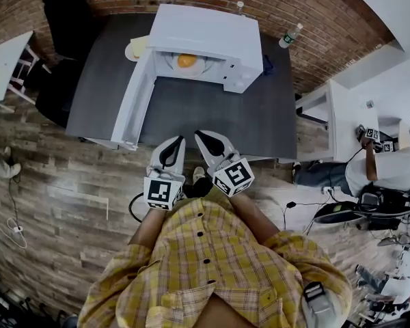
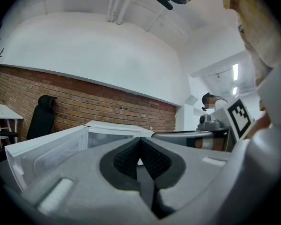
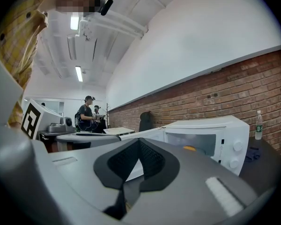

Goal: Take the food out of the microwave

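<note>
Awaiting pickup: food [image 1: 186,61], an orange-yellow lump on what looks like a pale plate [image 1: 203,65], inside the microwave [image 1: 203,33], upper centre of the head view. Door [image 1: 133,101]: swung wide open toward the frame's left. Microwave stands on a dark table [image 1: 212,115].

Left gripper [image 1: 178,142]: jaws together, nothing between them. Right gripper [image 1: 201,137]: jaws likewise together, empty. Both are at centre frame, over the table's near edge, well apart from the cavity.

Step in hand, by judgement: the reach for the food, not yet begun; the door is already open. Next move calls for a gripper parting its jaws, crossing the table into the cavity, and closing on the plate rim, holding it level.
</note>
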